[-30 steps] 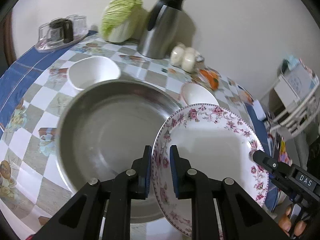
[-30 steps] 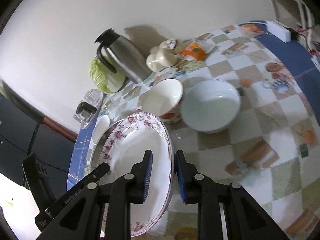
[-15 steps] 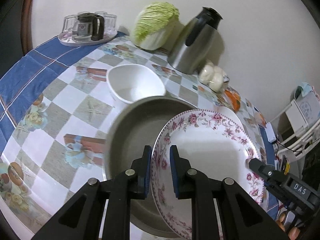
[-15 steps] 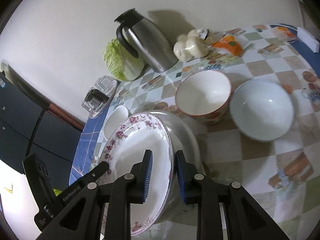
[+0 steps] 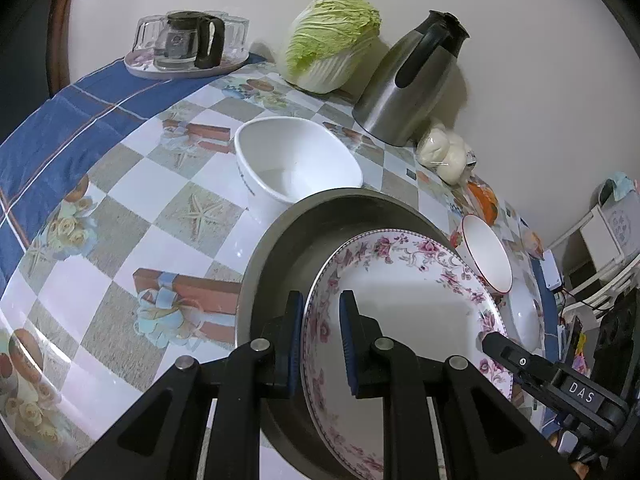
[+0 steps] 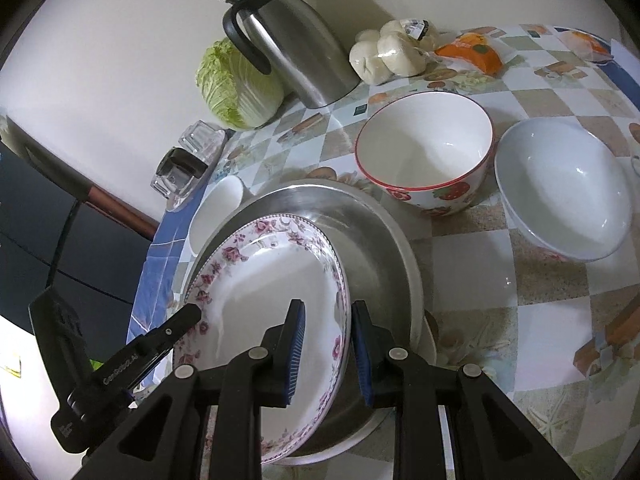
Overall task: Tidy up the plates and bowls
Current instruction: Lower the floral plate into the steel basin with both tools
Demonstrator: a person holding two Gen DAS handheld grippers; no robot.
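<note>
Glossy glazed floral plate (image 6: 276,280), brushed matt steel basin (image 6: 372,248), shiny metal jug (image 5: 404,92), glossy checked tablecloth (image 5: 132,216)

I'm seeing pink roses ringing the white plate (image 6: 276,284), a grey steel basin (image 6: 372,248), a strawberry-printed red-rimmed bowl (image 6: 428,152), and a blue-bordered checked tablecloth (image 5: 132,184).

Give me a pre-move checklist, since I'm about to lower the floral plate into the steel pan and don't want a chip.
1. Left tongs straddle the floral plate rim: ok.
2. Right tongs straddle the opposite rim: ok.
3. Plate over the steel pan: ok.
4. Pan free of other dishes: ok.
5. Strawberry bowl stands apart from the pan: cannot tell.
6. Plate level: not ok, tilted.
</note>
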